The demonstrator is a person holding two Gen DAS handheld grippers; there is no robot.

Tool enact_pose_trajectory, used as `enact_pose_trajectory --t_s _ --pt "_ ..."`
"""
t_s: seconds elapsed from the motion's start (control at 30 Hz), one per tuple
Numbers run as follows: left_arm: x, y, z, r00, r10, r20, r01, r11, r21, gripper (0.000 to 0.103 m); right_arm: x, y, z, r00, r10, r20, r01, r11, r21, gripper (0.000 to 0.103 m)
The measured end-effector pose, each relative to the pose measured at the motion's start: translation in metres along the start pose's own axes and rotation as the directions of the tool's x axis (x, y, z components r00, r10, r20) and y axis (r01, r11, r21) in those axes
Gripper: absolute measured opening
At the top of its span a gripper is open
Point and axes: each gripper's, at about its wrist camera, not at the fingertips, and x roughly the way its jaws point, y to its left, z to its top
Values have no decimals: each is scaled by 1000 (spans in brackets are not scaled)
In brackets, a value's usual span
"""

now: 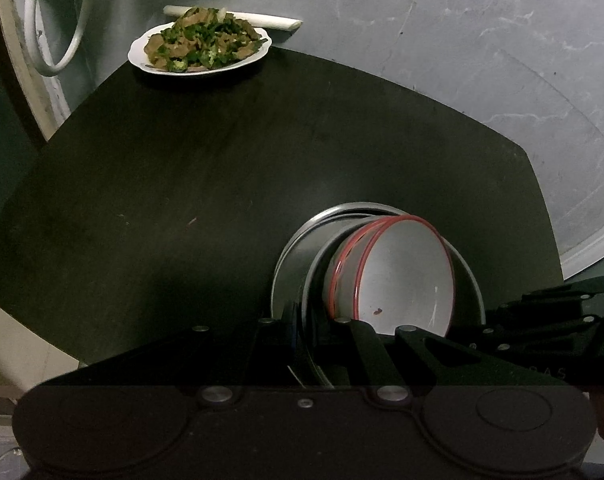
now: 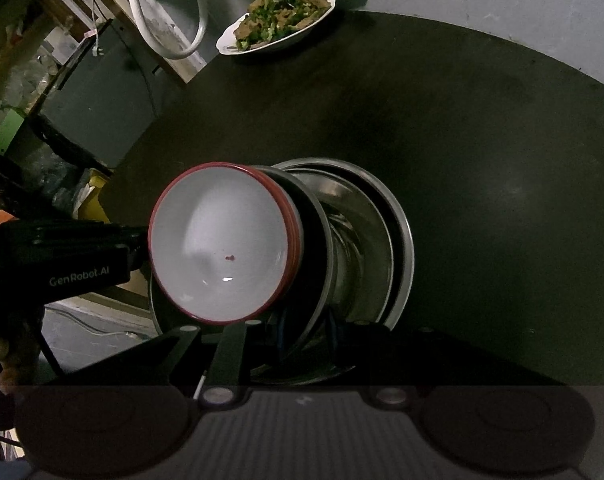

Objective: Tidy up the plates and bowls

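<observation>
both grippers pinch the rim of a stack: white round bowls with red rims (image 1: 405, 276) nested in dark-rimmed steel plates (image 1: 294, 272), lower right of the left view and centre of the right view. the left gripper (image 1: 302, 340) is closed on the plate edge, and so is the right gripper (image 2: 305, 332) from the opposite side. the stack looks tilted above the dark round table (image 1: 182, 184).

risks: thin smooth rims could slip out of the jaws, uneven lift could slide the bowls out, and a swing toward the white plate of green vegetables (image 1: 200, 42), upper left, could knock it off the table edge.
</observation>
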Motion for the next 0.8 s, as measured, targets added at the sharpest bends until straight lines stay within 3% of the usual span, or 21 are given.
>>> enact_pose_trajectory --t_s 0.8 --pt "13 1 4 999 -17 -29 17 1000 -3 5 8 2 2 1000 -19 -16 19 999 29 22"
